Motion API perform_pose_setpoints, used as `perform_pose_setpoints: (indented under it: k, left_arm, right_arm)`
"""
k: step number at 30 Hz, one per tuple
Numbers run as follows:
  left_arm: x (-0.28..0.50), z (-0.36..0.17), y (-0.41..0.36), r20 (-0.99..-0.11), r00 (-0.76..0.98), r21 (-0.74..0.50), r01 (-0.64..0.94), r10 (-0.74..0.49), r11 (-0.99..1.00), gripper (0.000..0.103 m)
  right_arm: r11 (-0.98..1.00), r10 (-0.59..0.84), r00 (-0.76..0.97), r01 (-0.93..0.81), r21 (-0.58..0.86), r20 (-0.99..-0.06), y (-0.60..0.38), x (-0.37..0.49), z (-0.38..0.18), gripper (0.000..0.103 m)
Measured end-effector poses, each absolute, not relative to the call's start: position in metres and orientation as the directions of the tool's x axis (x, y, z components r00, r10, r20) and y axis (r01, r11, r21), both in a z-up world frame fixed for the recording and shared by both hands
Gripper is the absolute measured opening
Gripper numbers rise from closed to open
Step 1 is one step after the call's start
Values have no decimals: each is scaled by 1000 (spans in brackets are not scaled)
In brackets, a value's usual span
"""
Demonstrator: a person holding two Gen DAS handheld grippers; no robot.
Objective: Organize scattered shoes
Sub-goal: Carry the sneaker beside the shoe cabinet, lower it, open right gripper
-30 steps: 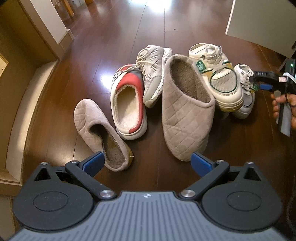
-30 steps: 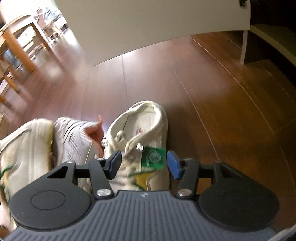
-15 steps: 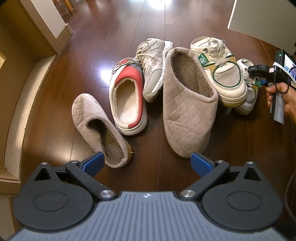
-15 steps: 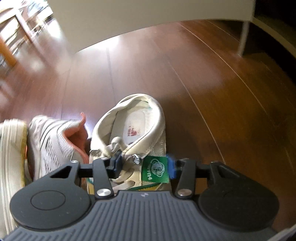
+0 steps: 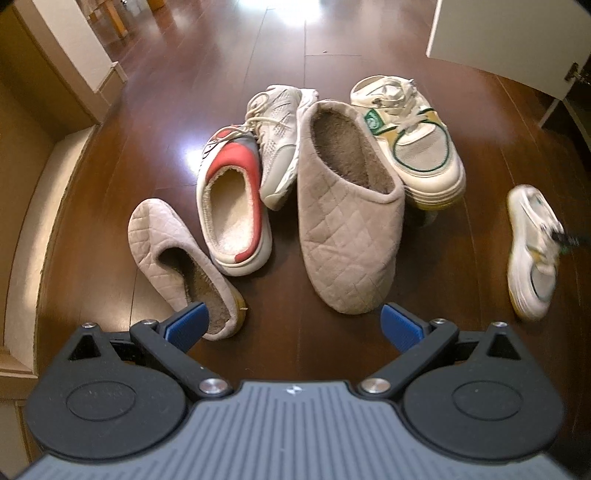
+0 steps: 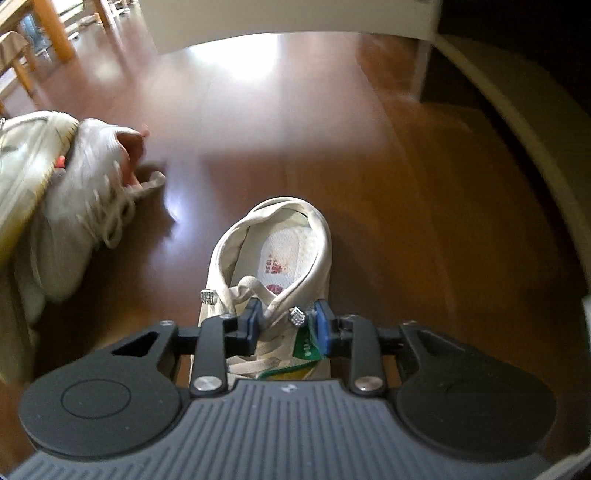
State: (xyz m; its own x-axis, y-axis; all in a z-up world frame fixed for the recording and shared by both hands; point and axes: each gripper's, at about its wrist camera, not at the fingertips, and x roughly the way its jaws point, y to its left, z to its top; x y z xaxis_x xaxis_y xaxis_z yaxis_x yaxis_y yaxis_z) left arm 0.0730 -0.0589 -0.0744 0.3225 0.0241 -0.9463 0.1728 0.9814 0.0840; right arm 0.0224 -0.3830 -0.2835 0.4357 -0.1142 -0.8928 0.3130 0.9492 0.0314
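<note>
Several shoes lie in a heap on the dark wood floor: a small beige quilted slipper (image 5: 181, 254), a red-and-cream clog (image 5: 234, 201), a grey-white mesh sneaker (image 5: 279, 136), a large beige quilted slipper (image 5: 349, 221) and a white sneaker with green and yellow trim (image 5: 413, 144). Its mate, a white-green sneaker (image 5: 532, 254), is apart at the right and blurred. My right gripper (image 6: 286, 325) is shut on that white-green sneaker (image 6: 280, 251) at its tongue and laces. My left gripper (image 5: 295, 325) is open above the floor, just short of the two beige slippers.
A beige step or ledge (image 5: 48, 192) runs along the left wall. A white door or panel (image 5: 509, 40) stands at the back right. Wooden chair or table legs (image 6: 55, 33) are far left in the right wrist view. Bare floor (image 6: 406, 184) lies ahead of the held sneaker.
The right gripper closed on the white-green sneaker's tongue and pulled the shoe away from the heap toward the right. The left gripper stayed open and drew back slightly.
</note>
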Motion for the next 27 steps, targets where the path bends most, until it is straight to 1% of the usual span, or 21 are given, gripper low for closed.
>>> perform_pose_setpoints:
  k: [1, 3, 5, 6, 7, 8, 9, 10, 12, 14, 16, 17, 19, 23, 27]
  left_arm:
    - [73, -75, -61, -947, 320, 84, 178, 23, 980, 101]
    - [73, -77, -66, -949, 314, 84, 188, 21, 979, 101]
    - [73, -78, -72, -951, 307, 83, 198, 19, 977, 101]
    - [73, -77, -75, -951, 310, 84, 205, 17, 975, 101]
    - [73, -76, -79, -950, 313, 86, 212, 15, 974, 101]
    - [74, -75, -83, -949, 315, 87, 219, 14, 972, 101]
    - [72, -74, -85, -948, 319, 87, 226, 11, 970, 101]
    - [69, -72, -87, -946, 324, 88, 232, 8, 969, 101]
    - [68, -71, -91, -945, 328, 86, 243, 2, 966, 101]
    - [67, -71, -96, -945, 328, 87, 254, -1, 963, 101]
    - [66, -72, -100, -945, 326, 89, 264, -2, 960, 101]
    - [65, -73, -101, -946, 323, 90, 269, -2, 959, 101]
    - [64, -73, -105, -947, 322, 92, 279, -2, 956, 101]
    - [61, -73, -113, -946, 325, 97, 298, -6, 950, 101]
    - [61, -74, -120, -944, 329, 105, 314, -5, 944, 101]
  right_arm:
    - [940, -129, 436, 341, 31, -891, -386, 11, -282, 49]
    - [919, -171, 443, 393, 20, -880, -389, -2, -284, 62]
    - [893, -194, 428, 450, 22, -883, -394, 0, -294, 63]
    - [880, -198, 419, 474, 28, -886, -395, 1, -300, 61]
    - [872, -184, 427, 486, 52, -885, -397, 3, -309, 54]
    - [866, -163, 442, 492, 86, -882, -398, 6, -319, 42]
    - [870, -160, 456, 483, 92, -875, -397, 6, -325, 40]
    - [893, -167, 468, 444, 68, -868, -393, 7, -325, 39]
    - [914, -153, 475, 401, 58, -867, -395, 4, -320, 32]
    - [923, -123, 483, 376, 78, -867, -402, 0, -312, 27]
    - [951, -115, 497, 306, 50, -860, -409, -15, -299, 25]
    - [963, -114, 504, 267, 28, -856, -412, -23, -292, 21]
    - [973, -113, 492, 231, 5, -863, -421, -36, -284, 19]
    - [965, -126, 453, 262, -4, -883, -437, -52, -278, 18]
    - [960, -150, 450, 278, -22, -880, -444, -72, -277, 18]
